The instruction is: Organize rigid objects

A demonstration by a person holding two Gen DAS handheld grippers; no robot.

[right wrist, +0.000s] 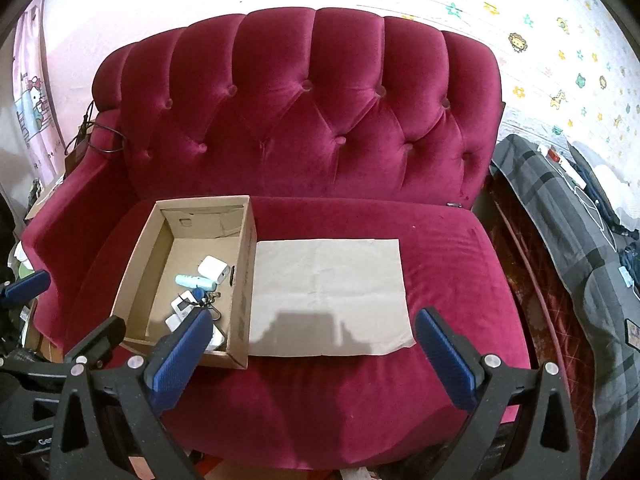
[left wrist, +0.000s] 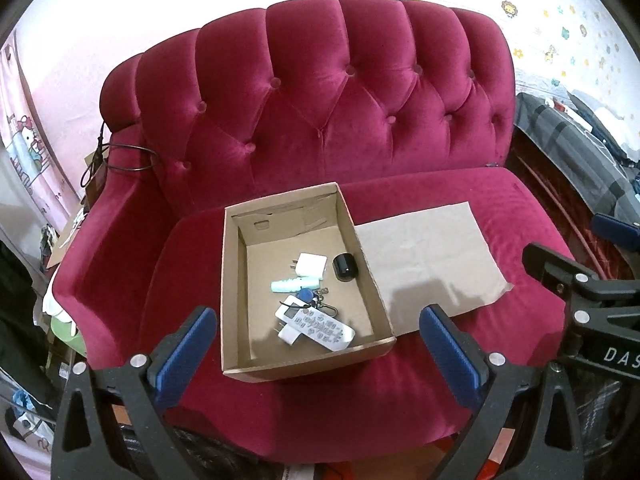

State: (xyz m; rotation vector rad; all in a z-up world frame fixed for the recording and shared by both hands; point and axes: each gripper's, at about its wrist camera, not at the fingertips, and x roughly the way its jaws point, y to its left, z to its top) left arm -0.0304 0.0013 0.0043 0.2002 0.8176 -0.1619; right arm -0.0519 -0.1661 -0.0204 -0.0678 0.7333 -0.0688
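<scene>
Lighting: bright, wall (right wrist: 168, 12) overexposed white. Hard gripper shadows on paper sheet (right wrist: 328, 280). Focus sharp; fisheye bending, dark corners.

My left claw (left wrist: 318, 350) hangs with its jaws spread wide and nothing between them, the blue pads (left wrist: 184, 354) facing each other across the gap. My right claw (right wrist: 316, 354) is spread just as wide and is empty too, its blue pads (right wrist: 446, 364) angled inward. Both point forward and downward at the same tilt. They sit side by side, well apart: each one shows at the edge of the other's view.
</scene>
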